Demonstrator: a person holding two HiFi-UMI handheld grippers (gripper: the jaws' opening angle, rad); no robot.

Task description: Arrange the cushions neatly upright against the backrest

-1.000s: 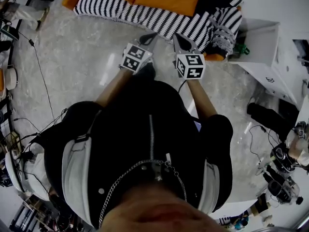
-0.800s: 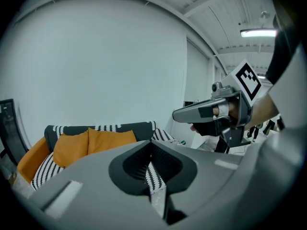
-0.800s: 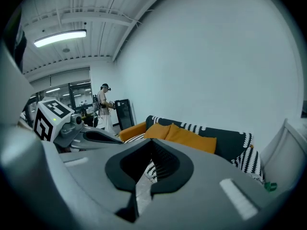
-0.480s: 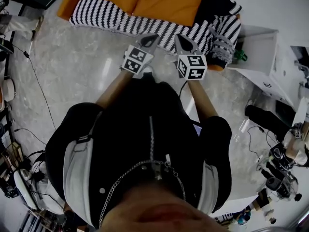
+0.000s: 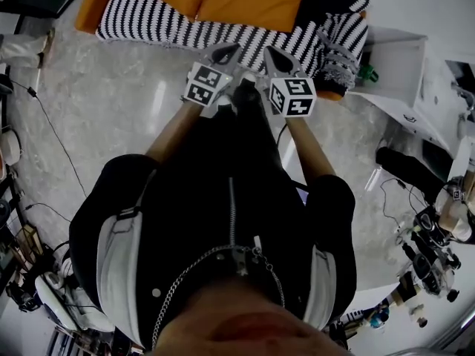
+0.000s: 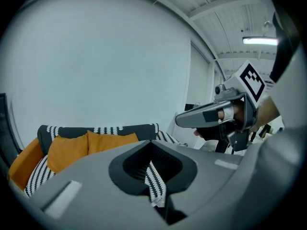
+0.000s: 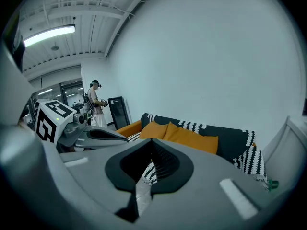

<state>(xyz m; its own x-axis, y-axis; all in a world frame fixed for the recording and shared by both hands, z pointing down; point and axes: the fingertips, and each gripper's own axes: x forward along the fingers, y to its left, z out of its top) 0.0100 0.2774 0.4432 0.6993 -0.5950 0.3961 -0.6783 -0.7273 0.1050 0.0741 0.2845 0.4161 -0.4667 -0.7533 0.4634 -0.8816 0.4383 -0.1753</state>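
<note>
Head view: a person is standing on the floor (image 5: 111, 102) facing the sofa (image 5: 223, 32), with both forearms (image 5: 174, 128) reaching forward side by side.
Left gripper (image 5: 227, 50): it is pointing at the sofa's front edge and tilting slightly down; its jaws are pressing together with nothing between them.
Right gripper (image 5: 272, 53): it is sitting just beside the left one, running parallel at the same tilt; its jaws are clenched and empty.
Cushions (image 5: 252, 2): two orange ones are resting side by side on the striped seat, leaning on the dark backrest (image 6: 96, 130), apart from both grippers.
Second person (image 7: 96, 102): standing far off at the left of the right gripper view.
</note>
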